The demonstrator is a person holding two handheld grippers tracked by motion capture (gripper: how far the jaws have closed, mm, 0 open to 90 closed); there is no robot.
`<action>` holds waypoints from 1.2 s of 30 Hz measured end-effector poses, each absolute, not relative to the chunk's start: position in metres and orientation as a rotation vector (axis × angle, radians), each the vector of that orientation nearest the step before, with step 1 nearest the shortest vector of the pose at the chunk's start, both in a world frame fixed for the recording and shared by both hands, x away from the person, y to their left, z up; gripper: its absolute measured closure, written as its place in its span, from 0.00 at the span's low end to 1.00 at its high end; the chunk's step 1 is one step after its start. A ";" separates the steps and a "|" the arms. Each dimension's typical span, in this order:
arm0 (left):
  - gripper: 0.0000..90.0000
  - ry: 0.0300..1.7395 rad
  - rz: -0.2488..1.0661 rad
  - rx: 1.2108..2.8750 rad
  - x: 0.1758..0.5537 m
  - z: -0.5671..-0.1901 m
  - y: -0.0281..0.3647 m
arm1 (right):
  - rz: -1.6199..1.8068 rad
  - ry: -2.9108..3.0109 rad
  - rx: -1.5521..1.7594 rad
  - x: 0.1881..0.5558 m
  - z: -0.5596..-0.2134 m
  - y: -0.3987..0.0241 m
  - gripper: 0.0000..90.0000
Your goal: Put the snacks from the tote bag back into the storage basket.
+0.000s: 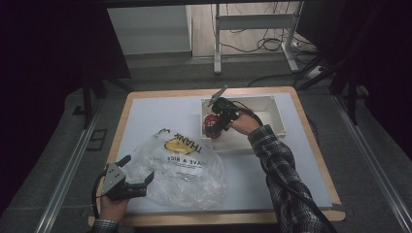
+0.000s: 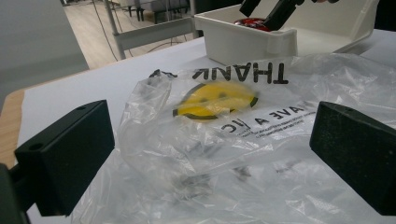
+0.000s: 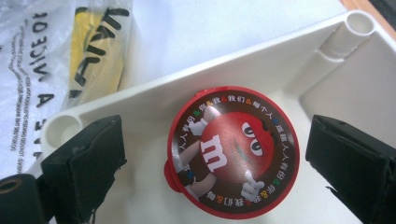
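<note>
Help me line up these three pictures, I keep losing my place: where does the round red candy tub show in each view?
High view: the red candy tub lies in the near-left corner of the white bin, under the right gripper.
Left gripper view: top centre, a red sliver behind the bin's front wall.
Right gripper view: centre, lid up, between the open jaws.
Shared landmark: the clear smiley plastic bag.

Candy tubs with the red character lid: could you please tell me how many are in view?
1. The candy tub lies in the white bin, in its corner nearest the plastic bag; more could be hidden inside the crumpled bag.
</note>
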State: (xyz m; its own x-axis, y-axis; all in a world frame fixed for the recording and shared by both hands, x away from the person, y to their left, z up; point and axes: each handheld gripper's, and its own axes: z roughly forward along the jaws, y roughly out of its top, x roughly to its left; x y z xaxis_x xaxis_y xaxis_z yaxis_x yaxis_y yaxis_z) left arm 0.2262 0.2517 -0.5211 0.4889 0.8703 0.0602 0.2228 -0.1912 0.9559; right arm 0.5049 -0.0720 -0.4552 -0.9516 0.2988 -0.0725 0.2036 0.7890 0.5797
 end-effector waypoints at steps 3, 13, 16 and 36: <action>0.00 0.942 0.779 1.695 0.226 -0.521 0.252 | 0.893 2.802 0.401 0.502 -0.453 -0.073 0.05; 0.00 0.942 0.778 1.696 0.226 -0.521 0.251 | 0.927 2.780 0.403 0.496 -0.449 -0.075 0.05; 0.00 0.942 0.779 1.695 0.226 -0.521 0.251 | 0.937 2.772 0.402 0.493 -0.448 -0.076 0.05; 0.00 0.941 0.780 1.701 0.226 -0.521 0.251 | 1.038 2.732 0.433 0.474 -0.446 -0.087 0.05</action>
